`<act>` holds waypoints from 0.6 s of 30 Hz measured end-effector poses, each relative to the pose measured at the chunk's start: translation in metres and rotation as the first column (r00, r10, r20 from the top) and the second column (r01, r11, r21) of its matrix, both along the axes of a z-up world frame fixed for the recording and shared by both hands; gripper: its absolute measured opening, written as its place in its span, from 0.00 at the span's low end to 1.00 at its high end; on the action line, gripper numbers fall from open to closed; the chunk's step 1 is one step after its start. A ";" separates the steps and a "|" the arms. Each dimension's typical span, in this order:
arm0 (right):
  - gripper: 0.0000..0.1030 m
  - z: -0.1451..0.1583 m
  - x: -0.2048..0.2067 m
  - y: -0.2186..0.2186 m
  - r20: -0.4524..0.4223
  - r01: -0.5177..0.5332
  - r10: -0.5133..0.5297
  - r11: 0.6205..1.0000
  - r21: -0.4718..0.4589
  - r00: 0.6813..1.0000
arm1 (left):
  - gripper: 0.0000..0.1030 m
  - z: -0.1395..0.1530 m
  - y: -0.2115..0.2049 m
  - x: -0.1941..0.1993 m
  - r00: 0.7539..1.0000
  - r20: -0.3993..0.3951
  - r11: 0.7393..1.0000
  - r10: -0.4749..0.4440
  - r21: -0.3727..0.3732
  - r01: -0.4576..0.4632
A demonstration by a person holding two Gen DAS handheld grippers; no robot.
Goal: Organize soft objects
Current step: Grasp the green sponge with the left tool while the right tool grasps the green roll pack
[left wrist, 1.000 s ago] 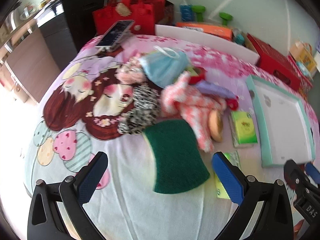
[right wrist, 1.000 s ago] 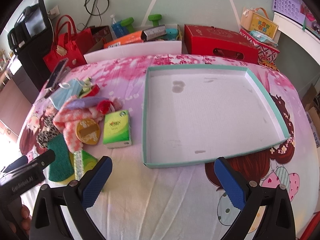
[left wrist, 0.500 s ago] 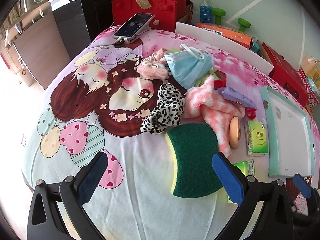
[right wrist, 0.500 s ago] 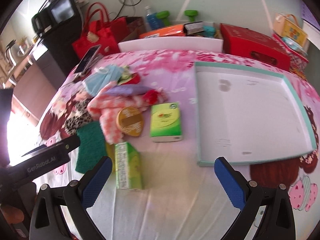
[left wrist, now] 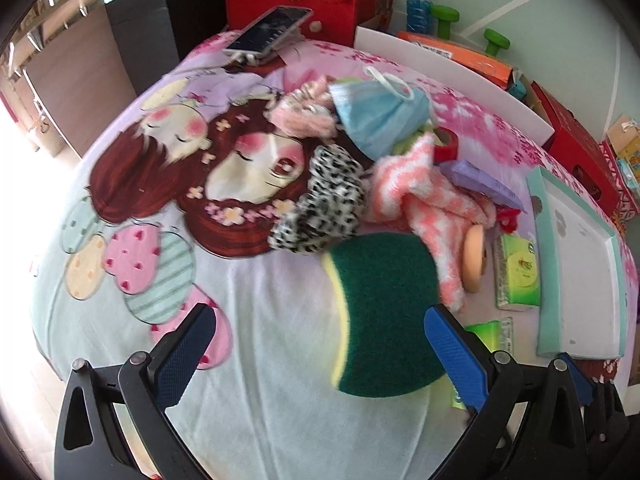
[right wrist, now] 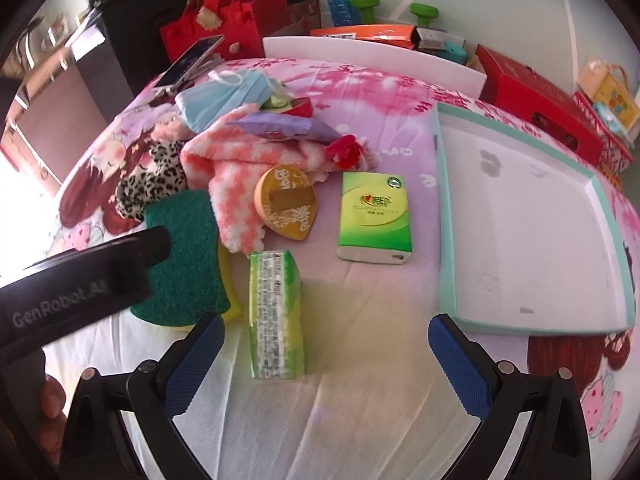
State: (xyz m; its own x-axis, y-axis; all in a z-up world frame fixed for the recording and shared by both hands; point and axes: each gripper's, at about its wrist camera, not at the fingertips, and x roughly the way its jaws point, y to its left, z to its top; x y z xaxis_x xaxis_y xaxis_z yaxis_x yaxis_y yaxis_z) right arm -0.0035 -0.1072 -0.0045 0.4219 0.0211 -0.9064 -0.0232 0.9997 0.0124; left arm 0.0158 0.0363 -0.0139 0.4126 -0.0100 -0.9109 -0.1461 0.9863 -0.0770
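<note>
Covering the whole work surface is a cartoon-printed bedsheet (left wrist: 248, 344) in pink, lilac and white, with a brown-haired girl's face and pastel balloons drawn on it. The left gripper (left wrist: 320, 354) is held low over the sheet, its blue-padded jaws spread wide with nothing between them; a green scouring sponge with a yellow edge (left wrist: 384, 312) lies on the sheet in front of its gap. The right gripper (right wrist: 326, 360) is likewise spread and empty, just behind a green tissue packet lying on its side (right wrist: 276, 314). A heap of soft things is seen beyond the sponge: a leopard-print scrunchie (left wrist: 324, 204), a pink-and-white fluffy cloth (left wrist: 424, 200) and a blue face mask (left wrist: 380, 116). A second green tissue pack (right wrist: 374, 210) lies flat beside a white tray with a mint-green rim (right wrist: 446, 216). A red felt handbag (right wrist: 216, 28), a smartphone (left wrist: 268, 32), a red carton (right wrist: 536, 96) and green dumbbells (right wrist: 364, 2) are set along the pale wall.
</note>
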 end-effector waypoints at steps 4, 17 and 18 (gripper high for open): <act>0.98 -0.006 0.003 0.007 -0.014 -0.016 0.016 1.000 0.000 1.000 | 1.00 -0.007 -0.009 0.003 0.999 -0.029 0.999 -0.029 -0.040 0.028; 0.86 -0.025 0.008 0.010 -0.073 -0.013 0.012 1.000 -0.012 0.997 | 1.00 -0.033 -0.024 0.019 0.990 -0.127 0.995 -0.054 -0.088 0.043; 0.86 -0.027 0.008 0.010 -0.077 -0.015 0.015 1.000 -0.012 0.997 | 1.00 -0.036 -0.026 0.021 0.989 -0.134 0.996 -0.054 -0.081 0.043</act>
State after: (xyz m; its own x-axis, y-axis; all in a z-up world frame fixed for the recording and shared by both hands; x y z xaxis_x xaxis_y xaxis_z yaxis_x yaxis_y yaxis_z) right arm 0.0045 -0.0969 -0.0313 0.3504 0.0154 -0.9365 -0.0377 0.9993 0.0023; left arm 0.0367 0.0107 -0.0498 0.2820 -0.1002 -0.9542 -0.1129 0.9842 -0.1367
